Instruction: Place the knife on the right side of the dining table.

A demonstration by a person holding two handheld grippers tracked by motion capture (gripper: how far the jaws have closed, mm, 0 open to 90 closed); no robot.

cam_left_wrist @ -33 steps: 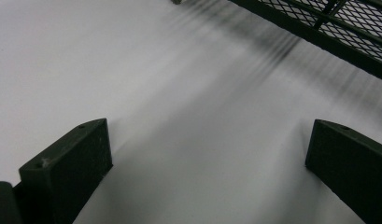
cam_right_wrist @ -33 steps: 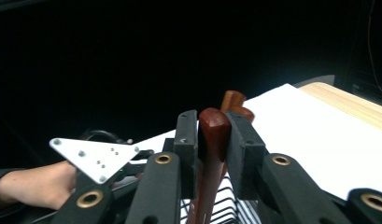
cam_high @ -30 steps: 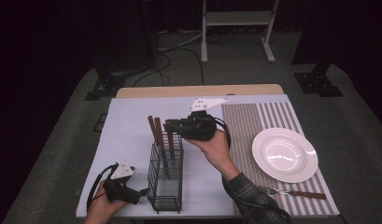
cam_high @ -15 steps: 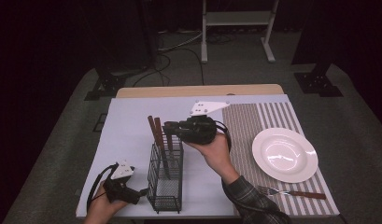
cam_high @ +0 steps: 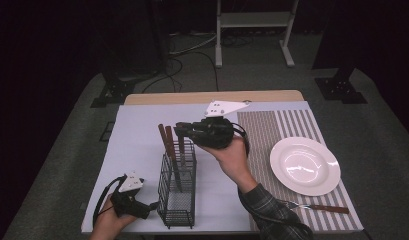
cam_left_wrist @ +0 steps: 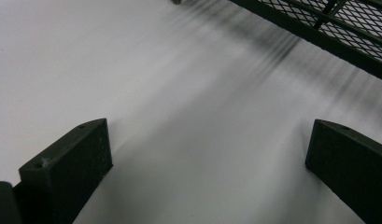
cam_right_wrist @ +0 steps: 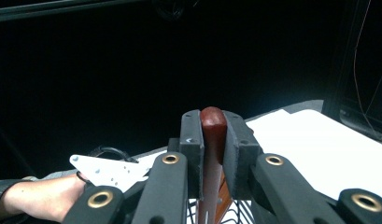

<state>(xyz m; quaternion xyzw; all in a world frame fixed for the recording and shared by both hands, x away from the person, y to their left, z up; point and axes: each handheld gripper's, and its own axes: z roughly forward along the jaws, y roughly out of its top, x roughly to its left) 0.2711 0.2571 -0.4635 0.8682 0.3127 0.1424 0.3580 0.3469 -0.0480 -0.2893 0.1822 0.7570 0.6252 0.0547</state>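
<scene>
On the desk, covered in white paper, a black wire-mesh cutlery basket stands upright near the front edge. The right gripper is held over the basket's far end, its jaws clamped on the rounded top of a reddish-brown wooden handle of a piece of cutlery that stands in the basket. Compared with a second ago, this gripper has shifted slightly left and lower, so that it now sits right over the basket; this suggests the utensil is either being lowered in or about to be drawn out, and the pictures cannot settle which.

Inside the basket, two more wooden handles lean up and to the left, rising above the rim beside the gripped one.

The left gripper rests low on the desk just left of the basket, unchanged in position, its jaws apart and holding nothing.

To the right, a striped placemat carries an empty white plate. A fork with a wooden handle lies on the mat in front of the plate.
</scene>
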